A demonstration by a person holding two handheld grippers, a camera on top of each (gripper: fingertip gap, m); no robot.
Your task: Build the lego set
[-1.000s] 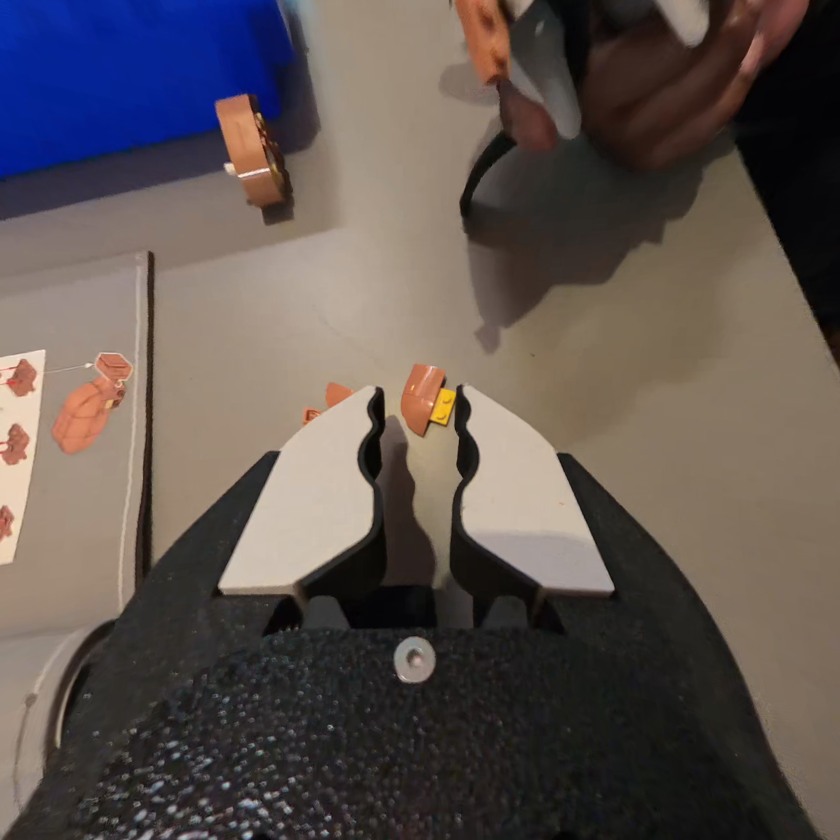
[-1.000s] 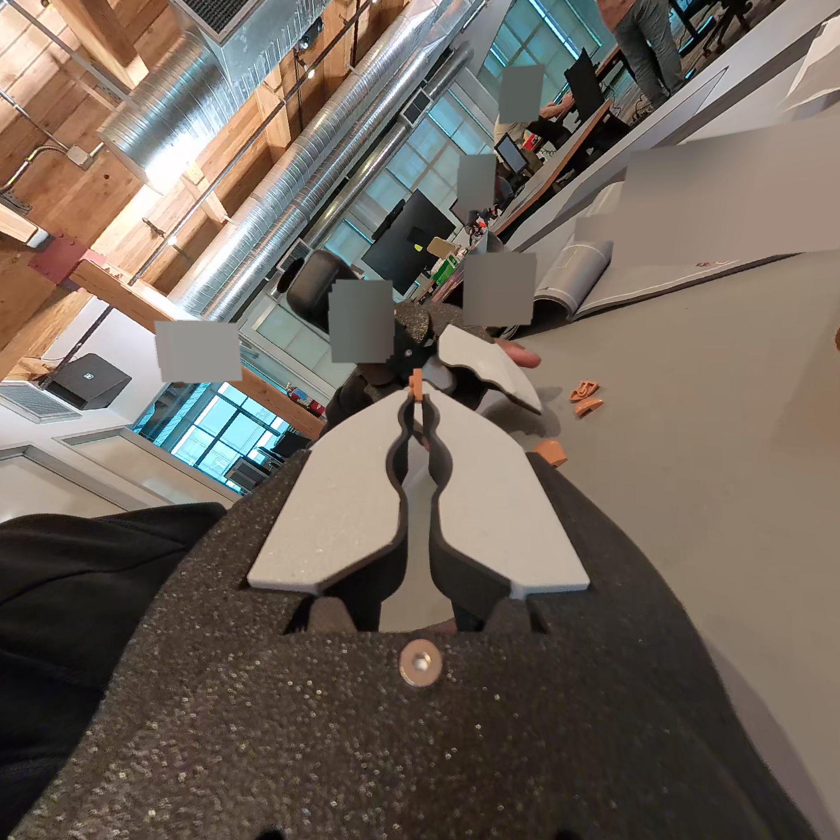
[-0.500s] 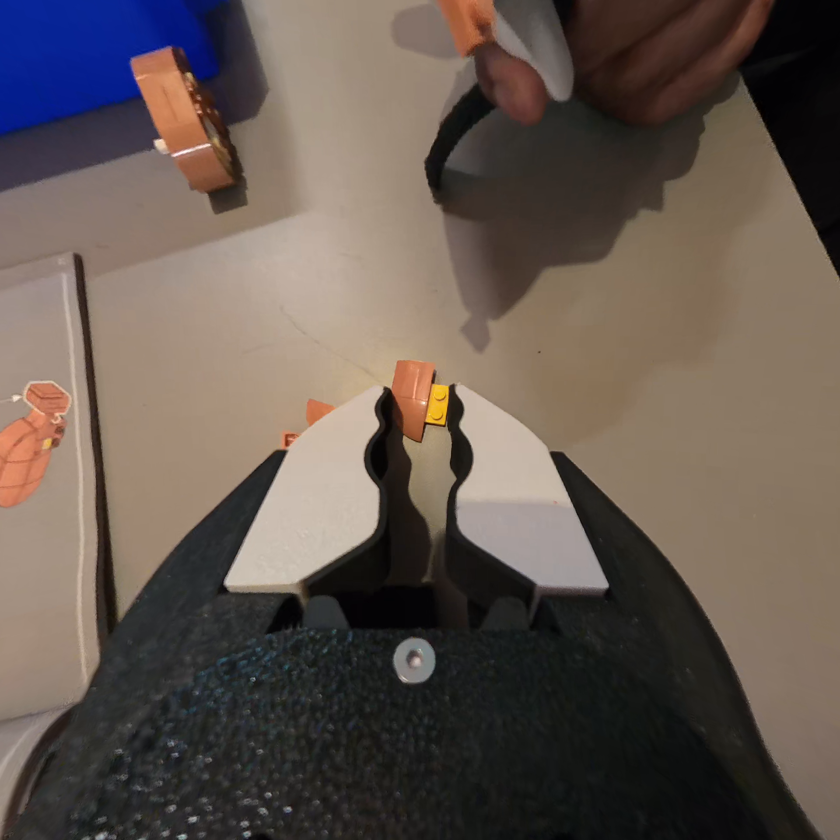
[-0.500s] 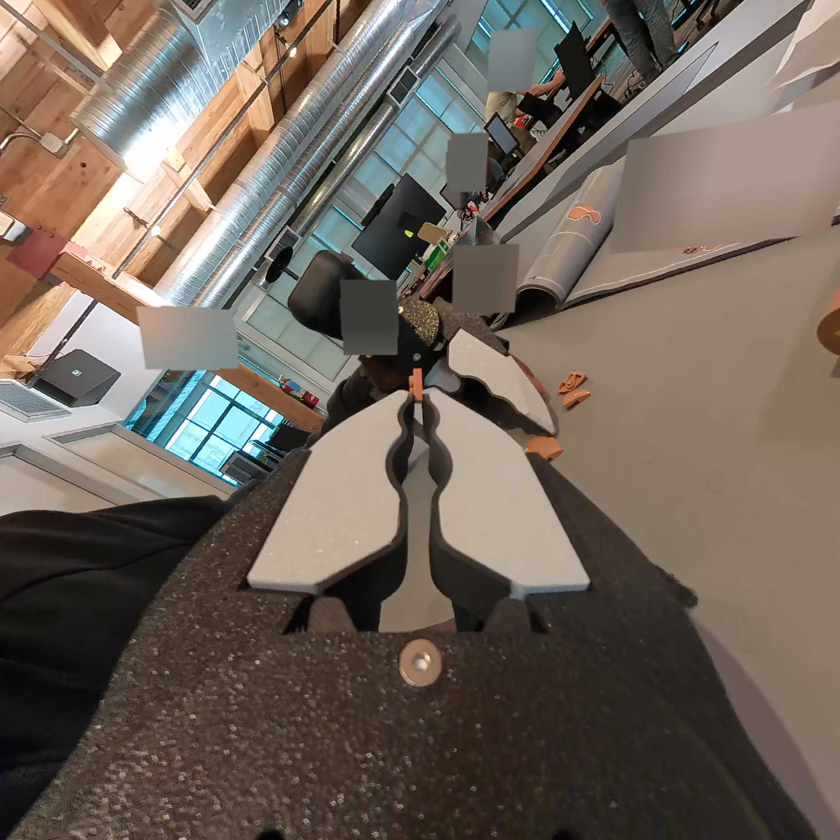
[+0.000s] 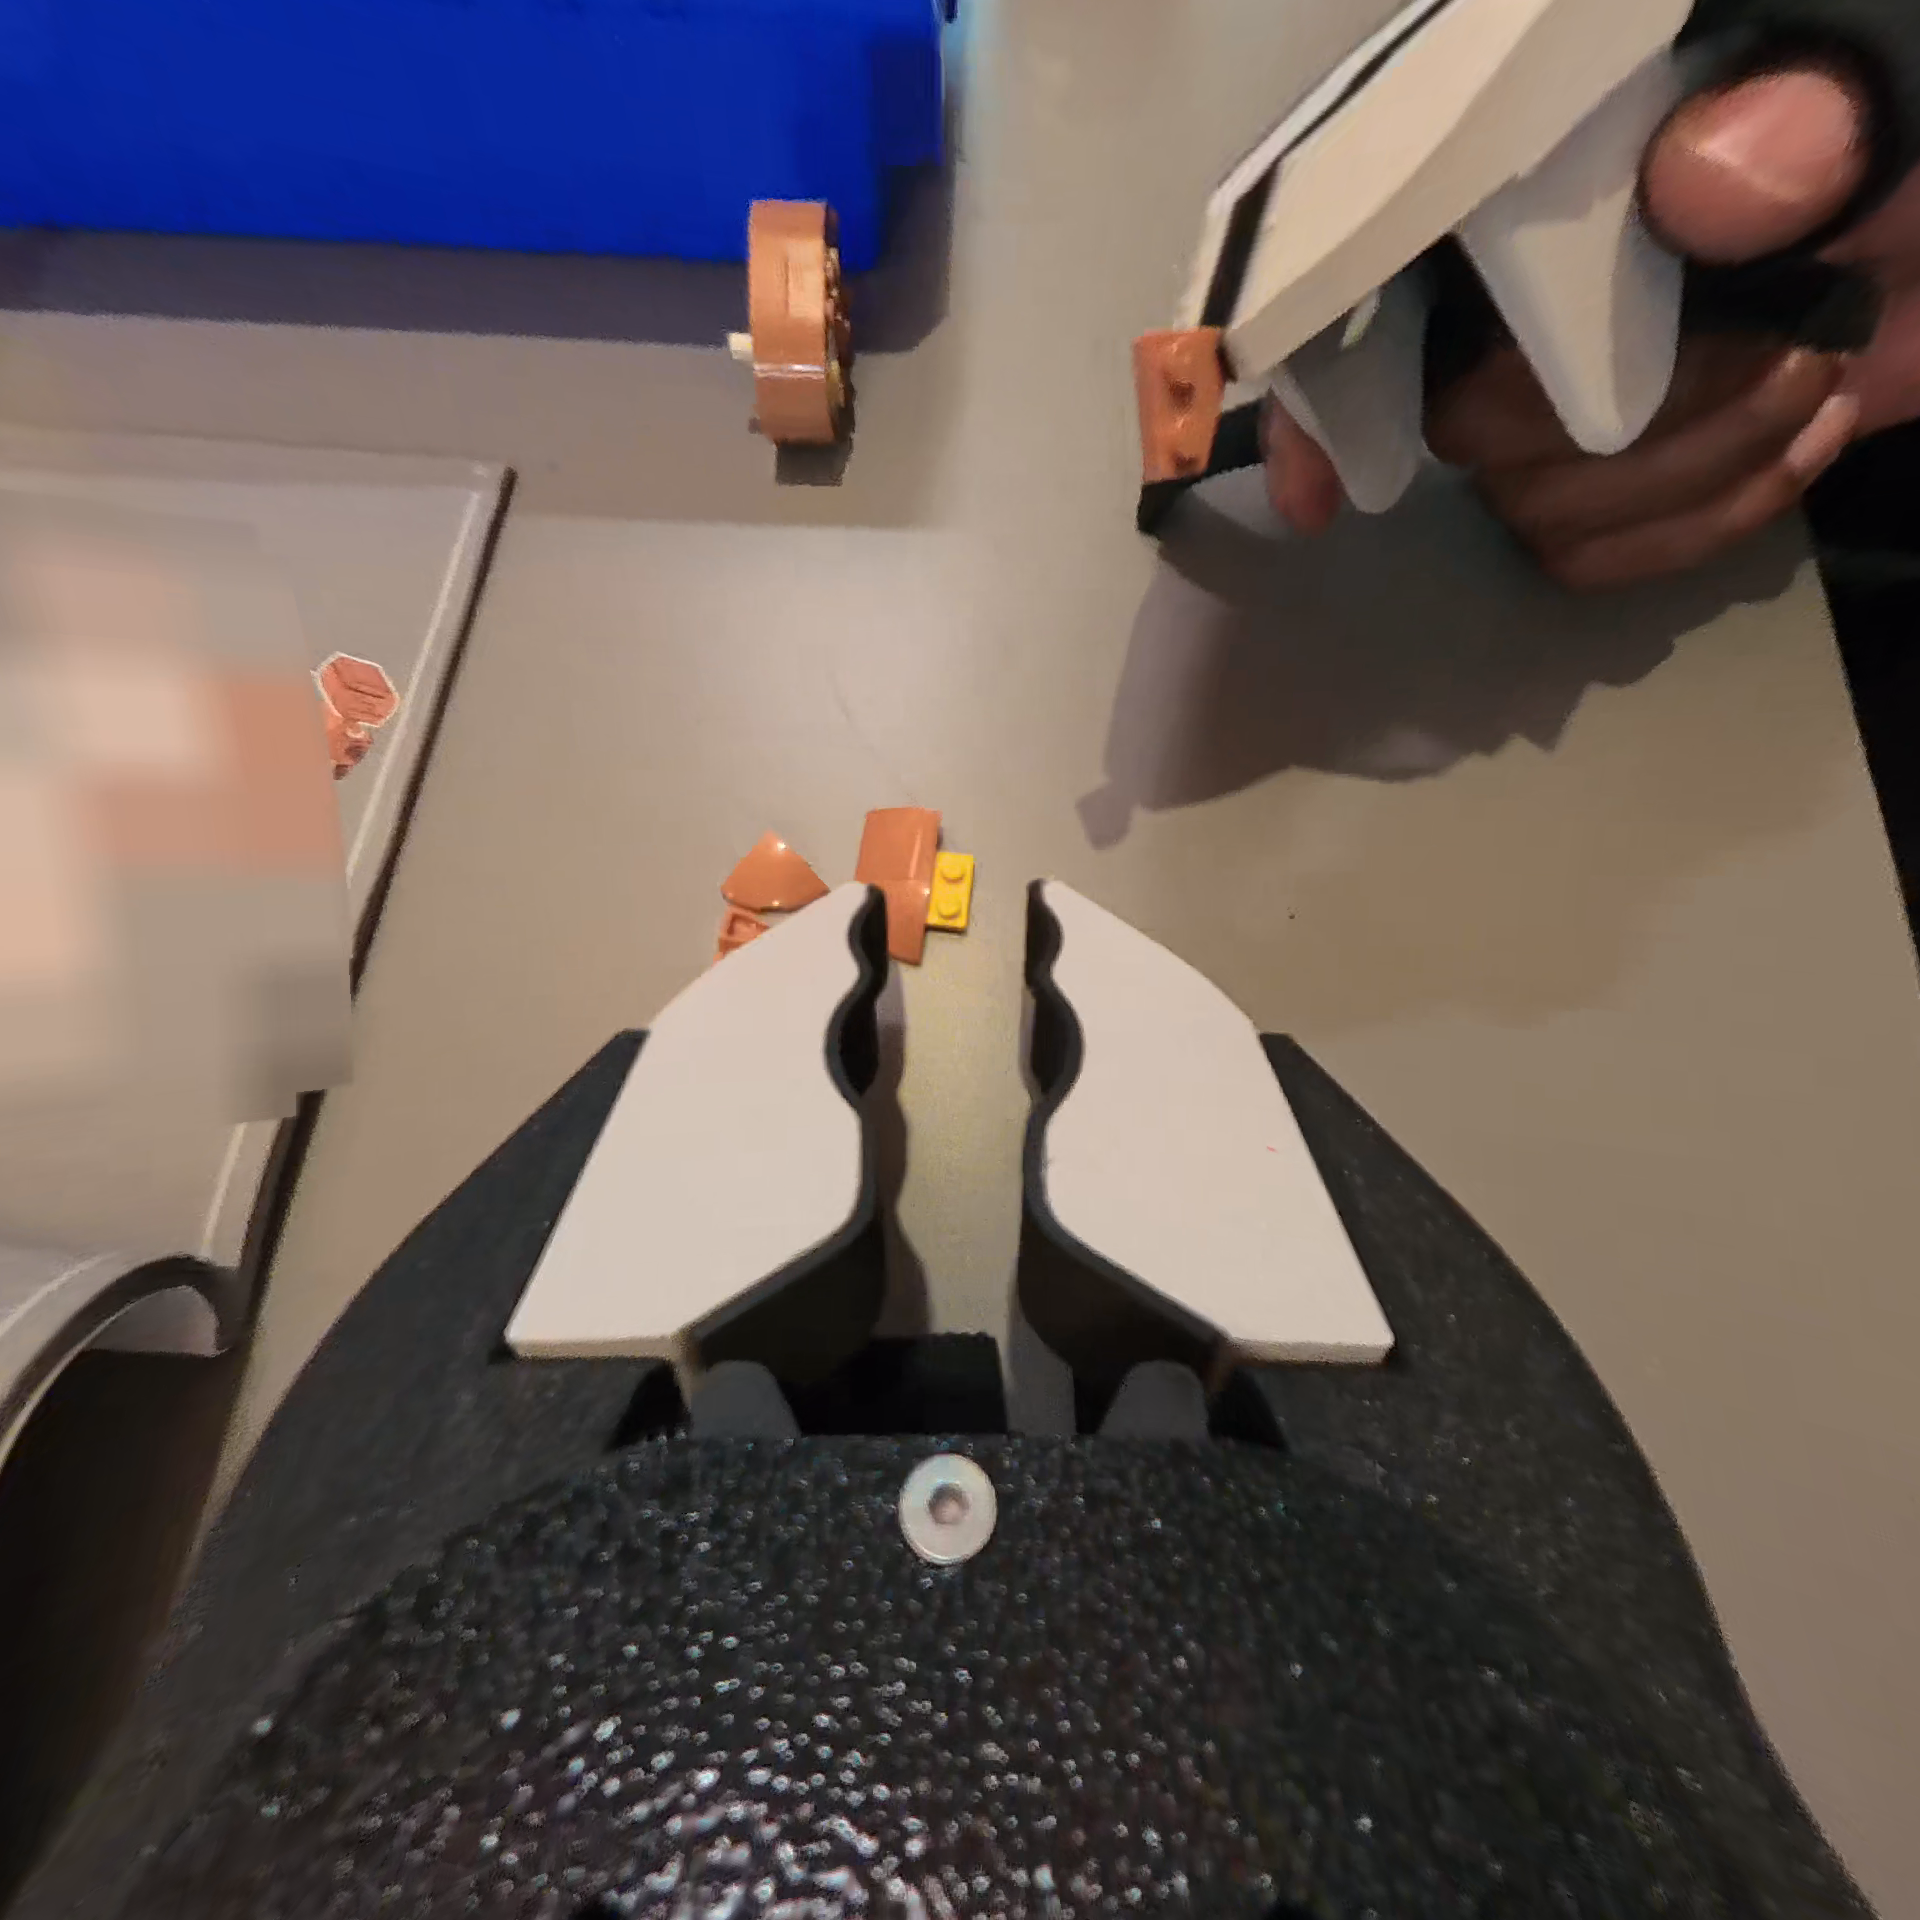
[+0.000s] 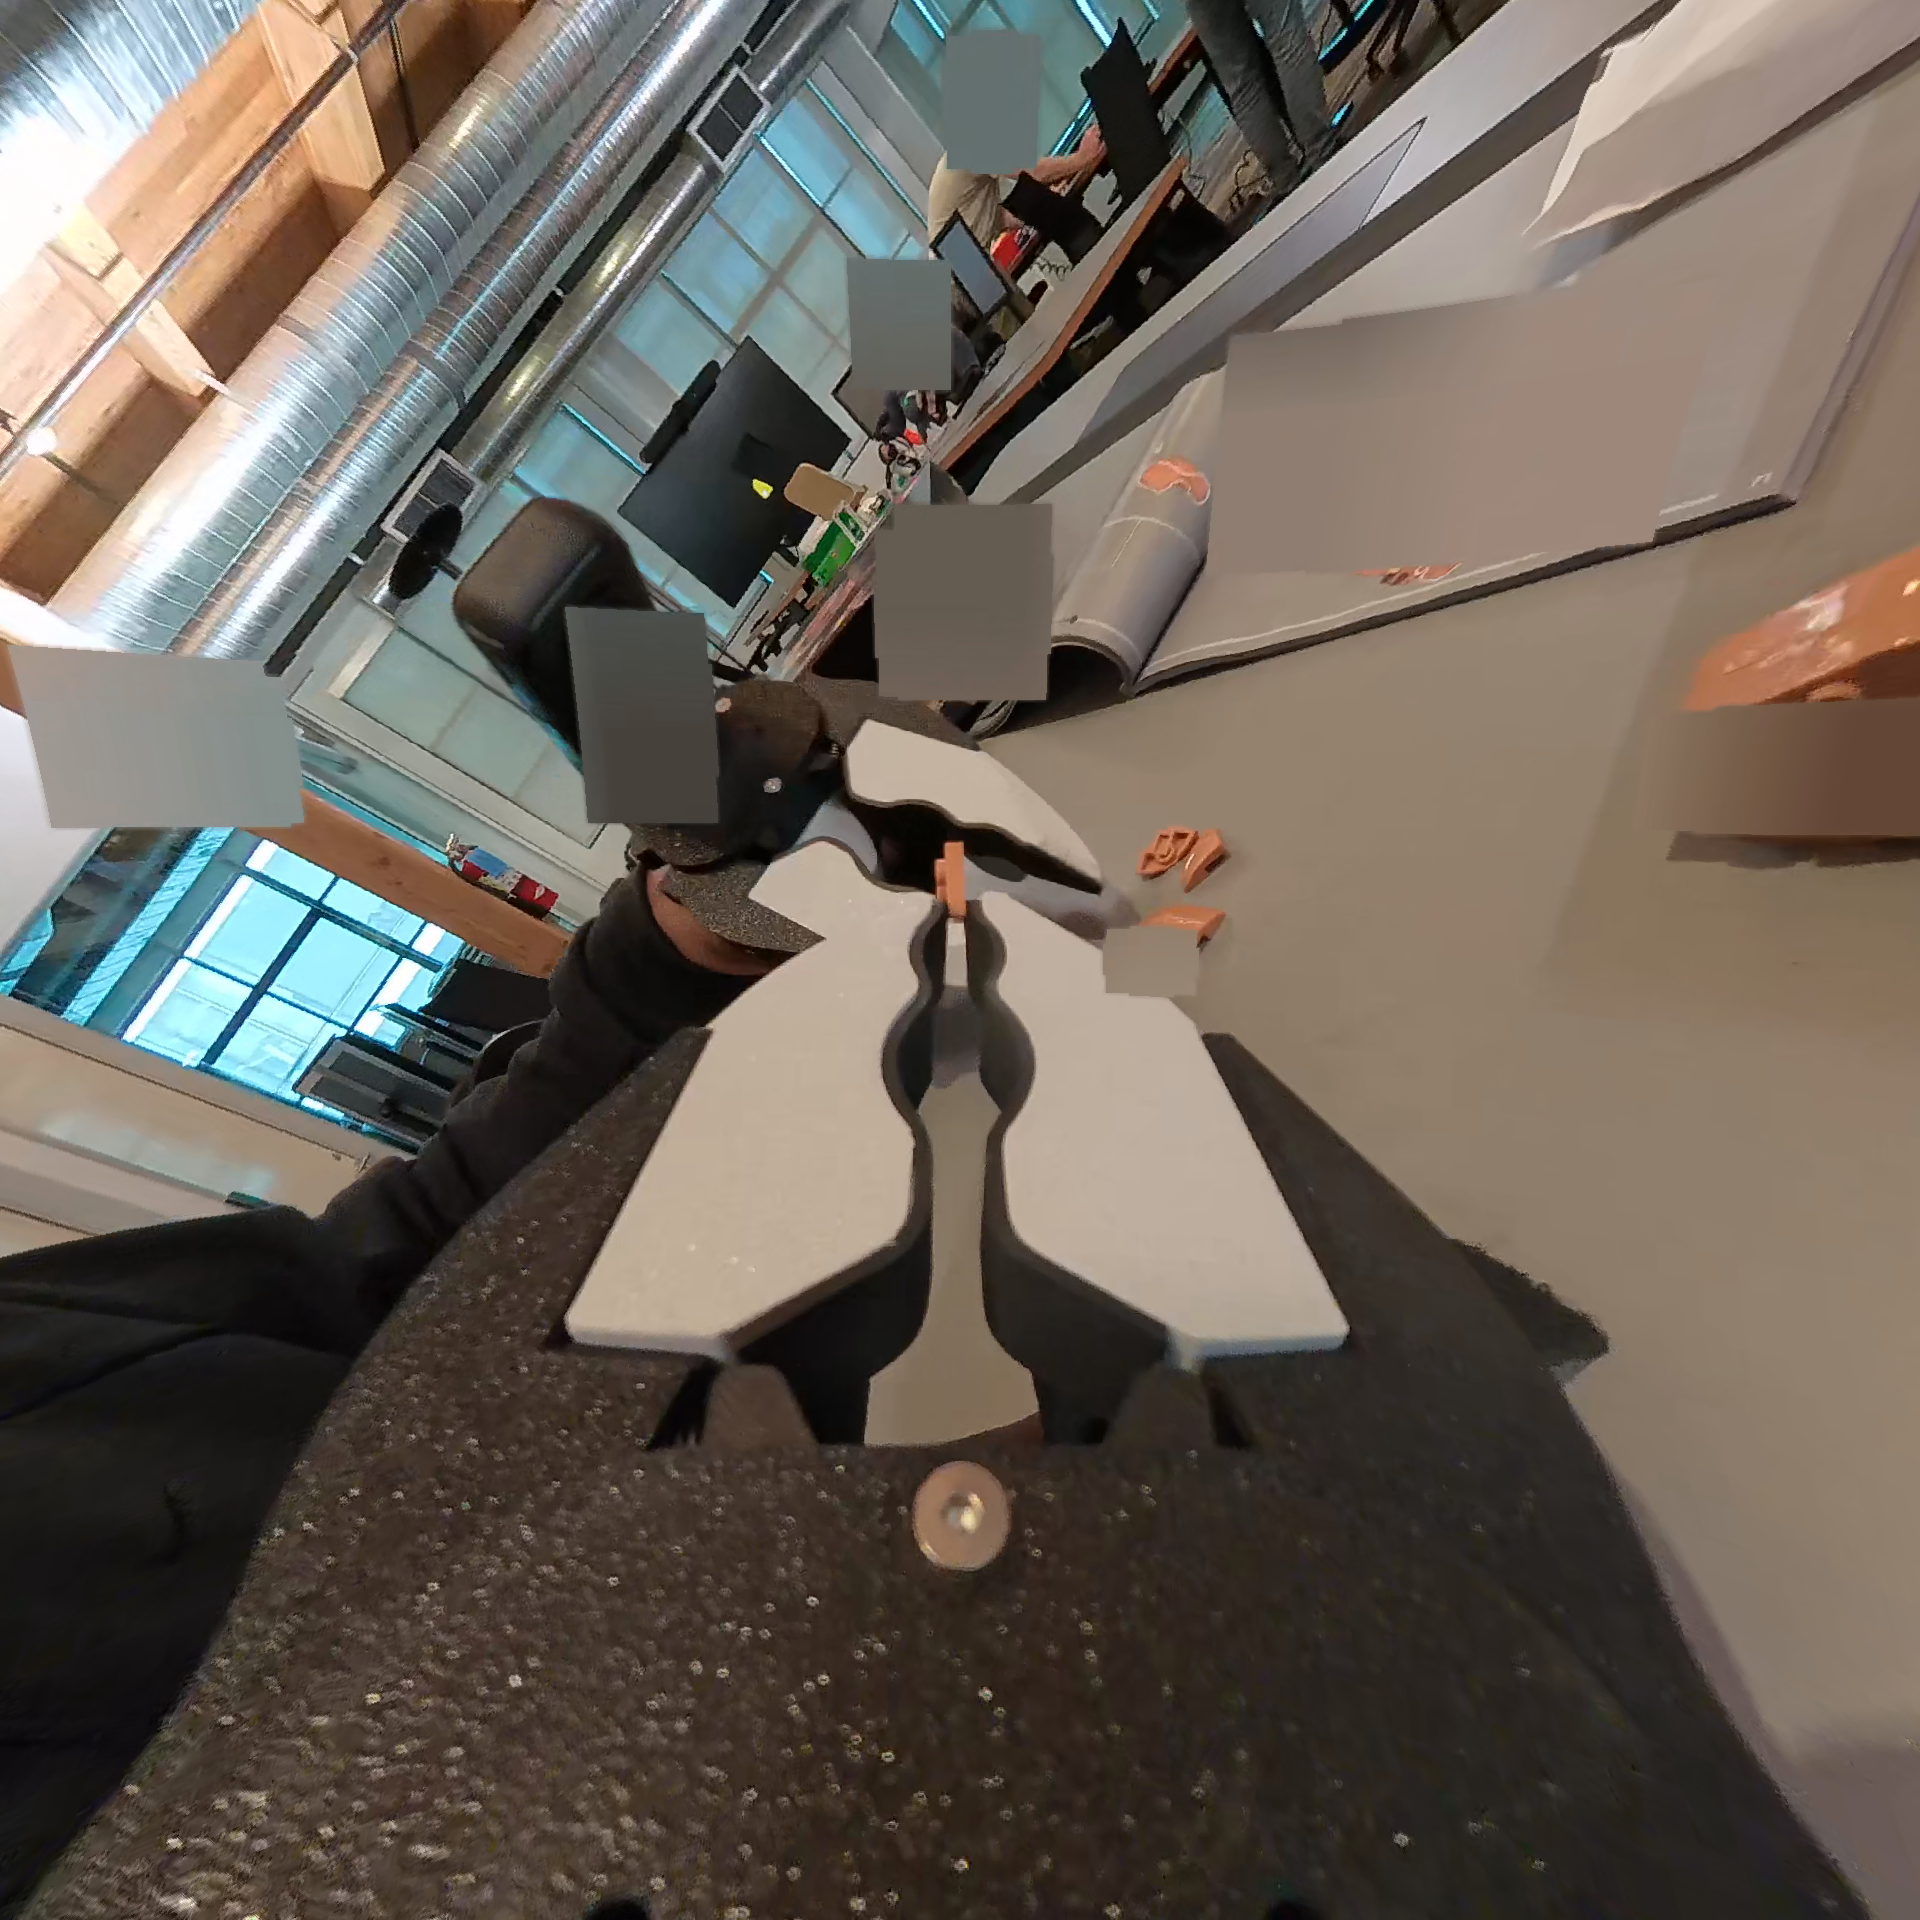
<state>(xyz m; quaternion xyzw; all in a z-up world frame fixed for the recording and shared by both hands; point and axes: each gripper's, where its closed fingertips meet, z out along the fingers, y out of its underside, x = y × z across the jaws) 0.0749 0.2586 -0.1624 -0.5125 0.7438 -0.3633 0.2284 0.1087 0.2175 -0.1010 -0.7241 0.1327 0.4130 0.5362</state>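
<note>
In the left wrist view my left gripper [image 5: 951,904] is open and low over the grey table [image 5: 1455,1039]. A curved orange brick joined to a small yellow plate [image 5: 914,878] lies on the table at the left fingertip; the right finger stands clear of it. My right gripper [image 6: 954,914] is shut on a thin orange plate [image 6: 951,883] and holds it in the air. It also shows in the left wrist view [image 5: 1226,358] at the upper right, with the orange plate [image 5: 1179,400] sticking out of its tips.
Two small orange pieces [image 5: 769,883] lie just left of the left fingertip. A round brown assembly [image 5: 795,322] stands before a blue bin [image 5: 468,114]. An open instruction booklet [image 5: 416,582] lies at the left. A person's hand [image 5: 1662,447] grips the right gripper. Across from one pair of fingers to the other is roughly 8 cm.
The left jaws narrowed around the orange-and-yellow piece, then widened a little; the piece lies on the table at the left fingertip. The right gripper came nearer, still holding its plate.
</note>
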